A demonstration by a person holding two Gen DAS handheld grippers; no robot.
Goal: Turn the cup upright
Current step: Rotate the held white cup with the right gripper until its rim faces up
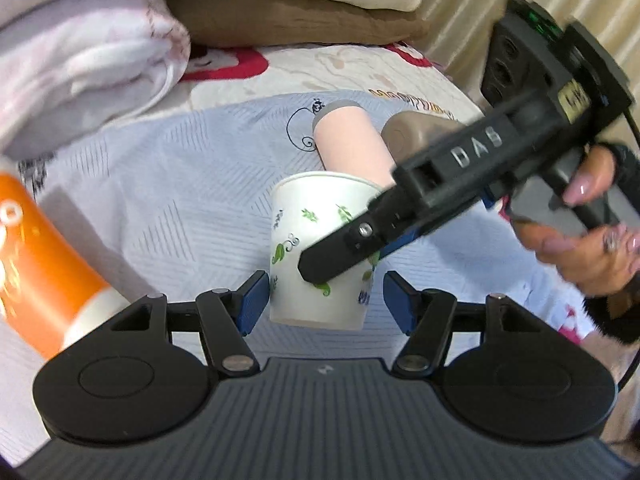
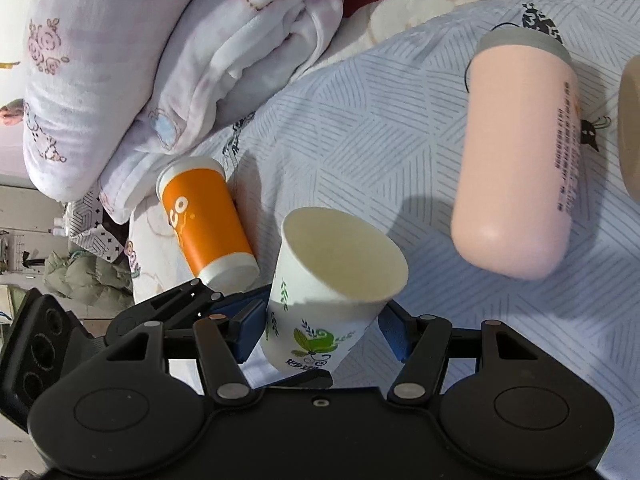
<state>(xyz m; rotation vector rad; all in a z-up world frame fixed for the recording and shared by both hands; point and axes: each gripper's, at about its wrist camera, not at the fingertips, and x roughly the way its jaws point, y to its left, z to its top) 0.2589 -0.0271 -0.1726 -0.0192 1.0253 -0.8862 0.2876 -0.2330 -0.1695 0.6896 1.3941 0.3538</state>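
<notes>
The right gripper (image 2: 322, 332) pinches the paper cup (image 2: 332, 288), mouth up, slightly tilted; squeezing could crush it. The left gripper (image 1: 325, 300) is spread around its base, touching one side and risking a knock.

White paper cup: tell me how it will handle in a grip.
The white cup looks like thin paper and empty inside, so it is probably light and easily crushed. It sits tilted between both grippers' fingers, left gripper, right gripper, so it may tip if released.

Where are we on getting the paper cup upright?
Done: the white paper cup is off the bedspread with its mouth up, slightly tilted. In hand: the right hand-held gripper grips it; the left hand-held gripper sits open around its base. Left: set it down and release. The orange cup lies sideways.
</notes>
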